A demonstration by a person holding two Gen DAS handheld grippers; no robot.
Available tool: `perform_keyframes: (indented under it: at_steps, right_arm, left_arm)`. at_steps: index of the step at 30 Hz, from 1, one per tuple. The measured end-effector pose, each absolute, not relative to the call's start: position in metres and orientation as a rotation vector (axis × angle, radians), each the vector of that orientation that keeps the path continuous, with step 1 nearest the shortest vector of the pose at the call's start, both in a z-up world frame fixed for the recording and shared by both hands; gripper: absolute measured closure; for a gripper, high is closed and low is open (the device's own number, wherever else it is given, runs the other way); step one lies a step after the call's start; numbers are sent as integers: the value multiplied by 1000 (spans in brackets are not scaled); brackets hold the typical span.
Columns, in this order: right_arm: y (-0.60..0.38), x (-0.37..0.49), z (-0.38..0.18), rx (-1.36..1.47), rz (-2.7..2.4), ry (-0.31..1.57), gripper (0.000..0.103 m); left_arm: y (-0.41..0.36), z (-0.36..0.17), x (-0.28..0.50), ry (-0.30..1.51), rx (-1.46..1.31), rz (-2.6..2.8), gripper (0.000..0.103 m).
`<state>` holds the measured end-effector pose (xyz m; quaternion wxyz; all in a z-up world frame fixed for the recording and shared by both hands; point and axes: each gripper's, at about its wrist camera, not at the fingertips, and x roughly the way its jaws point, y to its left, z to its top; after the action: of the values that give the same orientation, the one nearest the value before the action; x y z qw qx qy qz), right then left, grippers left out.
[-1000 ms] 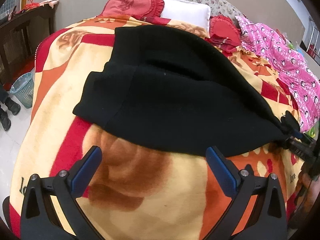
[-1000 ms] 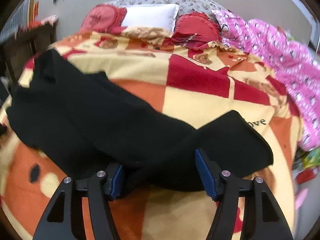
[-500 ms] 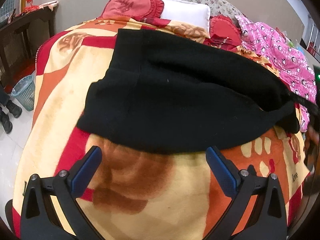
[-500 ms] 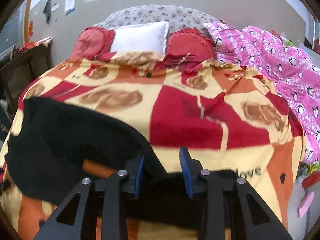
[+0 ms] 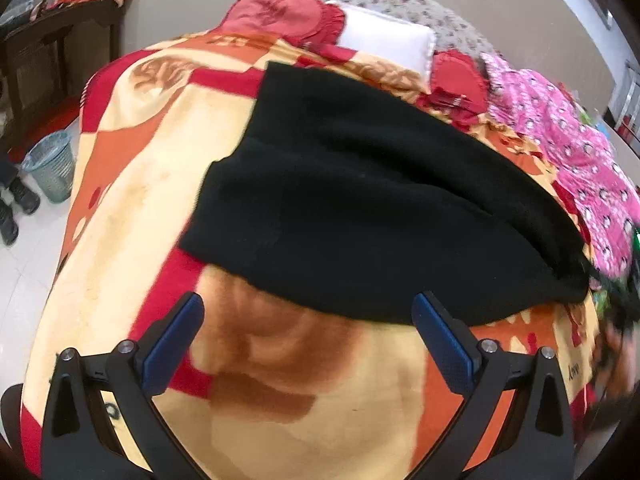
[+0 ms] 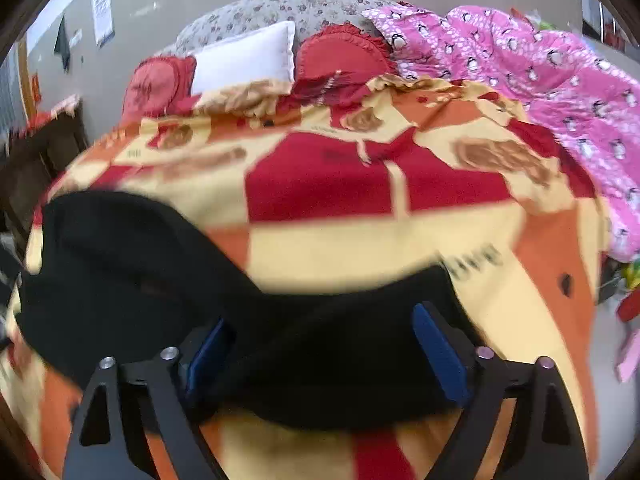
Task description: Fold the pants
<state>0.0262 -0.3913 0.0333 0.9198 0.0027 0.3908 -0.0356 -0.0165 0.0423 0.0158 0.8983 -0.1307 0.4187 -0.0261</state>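
Note:
Black pants (image 5: 360, 200) lie across the patterned blanket (image 5: 280, 380), doubled over with one layer on top of the other. My left gripper (image 5: 308, 304) hangs open just short of their near edge, with nothing between its blue pads. In the right wrist view the picture is blurred. There the pants (image 6: 140, 280) run from the left down to my right gripper (image 6: 320, 320). Its jaws are opening wide, and a loose fold of the black cloth lies between them without being pinched.
Red cushions (image 5: 280, 12) and a white pillow (image 5: 384, 44) sit at the head of the bed. A pink penguin quilt (image 5: 560, 132) is heaped along the right side. On the floor at left are a mesh bin (image 5: 52, 164), a person's shoes (image 5: 20, 204) and dark wooden furniture (image 5: 48, 48).
The right gripper shut on the pants' end, carried it across, then opened wide over it. The pants now lie folded shorter. The left gripper stayed put and open.

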Motion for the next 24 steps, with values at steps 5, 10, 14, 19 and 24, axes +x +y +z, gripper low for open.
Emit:
perform_keyframes:
  at_steps: [5,10,14,19,24]
  right_arm:
    - [-411,-22,6,-19,-142,910,14]
    - [-436,-50,9,148,-144,859,13]
    - [-449,-58,0,224,-195,857,13]
    - [-475,-70,0,341,-250,790,6]
    - [-469,-48,2,341,-167,777,92]
  left_arm:
    - [48,5,-6,905,-324,-39,0]
    - [34,5,11,917,-281,-53,0]
    - [26,6,20,936,-271,-69,0]
    - [30,8,22,924,-341,-107,0]
    - [34,12,28,923,-333,-80,90]
